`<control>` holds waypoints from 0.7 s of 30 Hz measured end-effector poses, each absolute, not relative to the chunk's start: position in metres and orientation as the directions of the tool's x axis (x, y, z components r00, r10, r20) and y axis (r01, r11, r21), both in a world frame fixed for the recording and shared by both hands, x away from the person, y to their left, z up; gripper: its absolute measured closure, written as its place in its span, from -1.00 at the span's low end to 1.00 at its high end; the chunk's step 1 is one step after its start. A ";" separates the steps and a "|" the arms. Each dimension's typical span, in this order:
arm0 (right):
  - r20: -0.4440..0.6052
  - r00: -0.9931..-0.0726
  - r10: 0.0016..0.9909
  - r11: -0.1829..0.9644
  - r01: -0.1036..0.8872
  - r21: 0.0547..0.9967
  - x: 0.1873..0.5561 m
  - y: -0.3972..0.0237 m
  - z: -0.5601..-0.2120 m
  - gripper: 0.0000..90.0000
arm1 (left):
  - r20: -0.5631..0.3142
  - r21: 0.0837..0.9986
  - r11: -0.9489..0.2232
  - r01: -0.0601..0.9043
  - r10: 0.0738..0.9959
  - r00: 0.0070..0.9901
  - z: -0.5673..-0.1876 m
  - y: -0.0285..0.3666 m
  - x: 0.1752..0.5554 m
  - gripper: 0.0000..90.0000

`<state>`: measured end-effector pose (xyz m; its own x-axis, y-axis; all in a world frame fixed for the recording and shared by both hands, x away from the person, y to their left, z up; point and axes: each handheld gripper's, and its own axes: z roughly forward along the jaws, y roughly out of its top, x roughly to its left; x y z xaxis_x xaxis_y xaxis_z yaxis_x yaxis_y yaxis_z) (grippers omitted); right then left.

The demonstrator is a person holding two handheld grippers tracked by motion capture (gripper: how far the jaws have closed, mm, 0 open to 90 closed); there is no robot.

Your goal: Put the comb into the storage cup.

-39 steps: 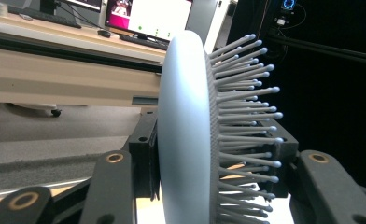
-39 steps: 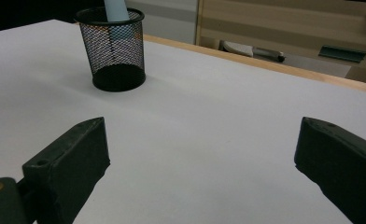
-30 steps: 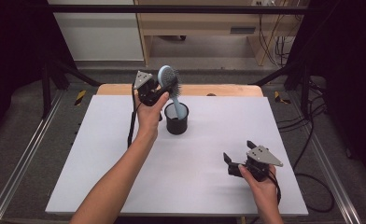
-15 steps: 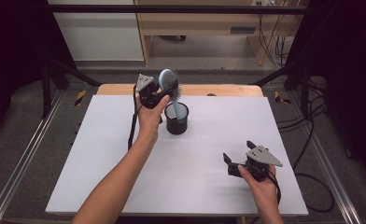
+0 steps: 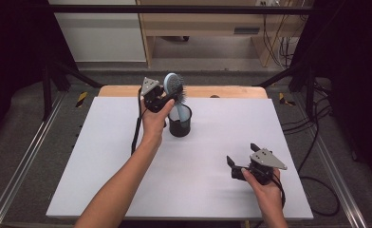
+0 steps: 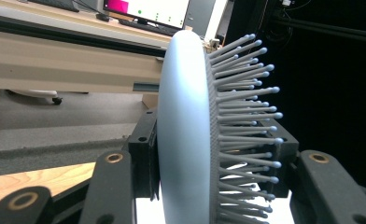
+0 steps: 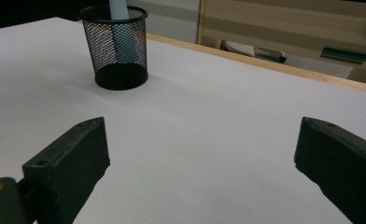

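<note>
While the white table (image 5: 279, 123) takes up most of the high view, the work sits at its far edge, left of centre; one black mesh cup (image 5: 180, 120) stands upright there, and one pale blue hairbrush (image 5: 174, 85) stands in it, handle down inside the cup, head above the rim; the brush's long axis is near vertical, leaning slightly; left gripper (image 5: 167, 99) is at the brush head, jaws closed on it, one pad flat on the smooth back, the other in among the bristles (image 6: 246, 116), as the left gripper view shows; the grip is from the side, roughly level, so the brush lies straight ahead of that gripper and the cup directly beneath it; judged step: seating the brush in the cup, or lifting it out, cannot tell which; either way the move turns on keeping the handle in line with the cup's opening; right gripper (image 5: 243, 164) rests near the table's near right corner, well apart from the cup, jaws wide and empty; left hand is clearly the nearer; count: one cup, one brush, two grippers; the cup (image 7: 116, 46) with the handle inside is seen through the mesh from the right gripper view.
</note>
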<state>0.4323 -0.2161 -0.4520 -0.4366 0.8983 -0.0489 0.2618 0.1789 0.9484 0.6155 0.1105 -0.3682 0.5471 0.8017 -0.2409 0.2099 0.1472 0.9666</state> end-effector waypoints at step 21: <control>-0.052 -0.440 0.897 0.185 0.265 0.946 0.432 -0.216 -0.453 -0.92 | -0.242 0.964 0.139 0.226 0.804 0.542 -0.378 0.108 0.617 0.11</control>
